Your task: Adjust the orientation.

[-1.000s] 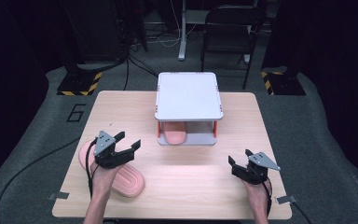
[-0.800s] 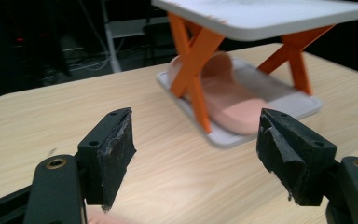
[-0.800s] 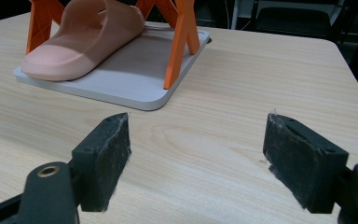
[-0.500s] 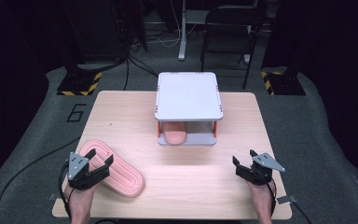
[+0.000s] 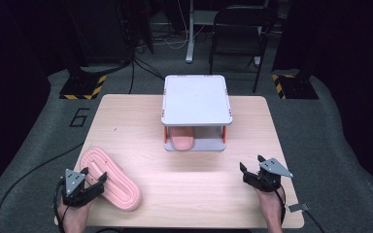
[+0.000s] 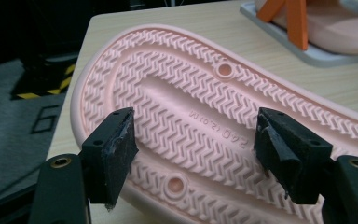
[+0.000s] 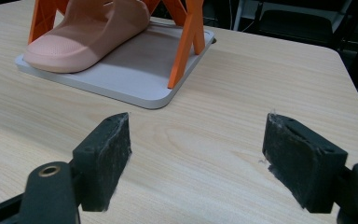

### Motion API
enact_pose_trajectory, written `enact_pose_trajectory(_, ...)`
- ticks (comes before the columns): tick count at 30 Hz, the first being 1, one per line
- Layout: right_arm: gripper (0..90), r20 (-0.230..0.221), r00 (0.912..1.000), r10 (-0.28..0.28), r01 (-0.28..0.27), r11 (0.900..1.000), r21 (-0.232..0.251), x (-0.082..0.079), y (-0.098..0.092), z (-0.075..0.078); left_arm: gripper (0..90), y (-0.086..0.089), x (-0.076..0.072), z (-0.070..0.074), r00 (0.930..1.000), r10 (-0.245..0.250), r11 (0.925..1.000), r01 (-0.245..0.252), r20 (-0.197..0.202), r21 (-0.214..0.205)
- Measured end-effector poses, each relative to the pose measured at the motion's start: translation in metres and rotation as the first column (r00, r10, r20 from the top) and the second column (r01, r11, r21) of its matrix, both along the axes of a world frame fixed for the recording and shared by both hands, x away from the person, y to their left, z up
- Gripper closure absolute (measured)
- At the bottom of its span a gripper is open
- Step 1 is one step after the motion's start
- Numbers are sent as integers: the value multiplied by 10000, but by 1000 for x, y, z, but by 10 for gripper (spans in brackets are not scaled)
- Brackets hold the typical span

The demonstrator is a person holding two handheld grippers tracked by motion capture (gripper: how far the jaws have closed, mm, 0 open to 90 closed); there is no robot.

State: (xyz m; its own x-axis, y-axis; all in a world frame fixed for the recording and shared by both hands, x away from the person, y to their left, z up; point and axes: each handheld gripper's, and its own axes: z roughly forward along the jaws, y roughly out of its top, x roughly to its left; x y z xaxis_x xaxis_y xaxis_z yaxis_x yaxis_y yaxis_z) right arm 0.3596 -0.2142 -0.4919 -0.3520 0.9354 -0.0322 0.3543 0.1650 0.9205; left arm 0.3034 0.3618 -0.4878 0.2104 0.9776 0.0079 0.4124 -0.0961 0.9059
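The left gripper (image 5: pixel 93 180) sits at the table's (image 5: pixel 141 121) near left corner, jaws spread wide and clamped on nothing, both raised over the upturned sole of a pink slipper (image 5: pixel 110 177) that lies sole-up on the table just beside it; in the left gripper view the slipper's (image 6: pixel 205 121) tread spans the gap between the pads; the right gripper (image 5: pixel 252 170) rests near the right edge, jaws (image 7: pixel 200 163) also apart over bare wood; farther back stands a small grey shelf (image 5: pixel 196 99) on orange legs, a second slipper (image 5: pixel 181 141) on its lower tray.
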Motion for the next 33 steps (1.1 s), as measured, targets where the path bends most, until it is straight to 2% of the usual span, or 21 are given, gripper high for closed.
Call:
enact_pose_trajectory(2,227,-25,10000,54,-54,10000,70,0,0,0,293,10,-3,-2,9999,132,9994,-132,3,-334)
enact_pose_trajectory(6,228,60,10000,71,-71,10000,-22,-1,-2,0,308,27,-12,-5,9977,631,9975,-638,-245,-305)
enact_pose_trajectory(7,229,39,10000,20,-21,9999,109,-2,-2,1,315,31,-14,-7,9963,746,9967,-759,-437,-275)
enact_pose_trajectory(11,228,85,10000,2,-3,9999,104,-2,-5,1,319,43,-21,-12,9942,903,9952,-923,-589,-322)
enact_pose_trajectory(12,228,71,10000,3,-4,10000,67,-2,-5,1,321,44,-23,-12,9926,1091,9934,-1107,-534,-296)
enact_pose_trajectory(14,229,109,9999,6,-7,10000,85,-2,-5,1,324,45,-26,-7,9915,1241,9904,-1262,-388,-557)
enact_pose_trajectory(17,229,76,10000,54,-54,10000,83,-2,-6,0,327,42,-27,3,9925,1224,9910,-1222,7,-553)
enact_pose_trajectory(20,229,44,10000,14,-14,10000,35,-3,-5,1,327,38,-26,15,9902,1334,9895,-1307,416,-624)
enact_pose_trajectory(23,229,28,10000,12,-12,10000,-10,-3,-6,1,327,32,-25,25,9916,1037,9915,-970,768,-864)
enact_pose_trajectory(27,230,64,10000,34,-34,10000,-16,-3,-7,0,327,20,-17,25,9991,217,9988,-200,372,-440)
enact_pose_trajectory(29,230,63,10000,61,-61,10000,-13,-3,-7,1,334,18,-15,21,9999,148,9998,-147,33,-110)
enact_pose_trajectory(30,230,245,9996,113,-115,9999,57,-3,-7,0,338,18,-15,19,9998,182,9998,-182,-12,-53)
enact_pose_trajectory(33,230,247,9996,110,-110,9999,0,-3,-7,0,340,25,-22,18,9998,191,9991,-188,86,-370)
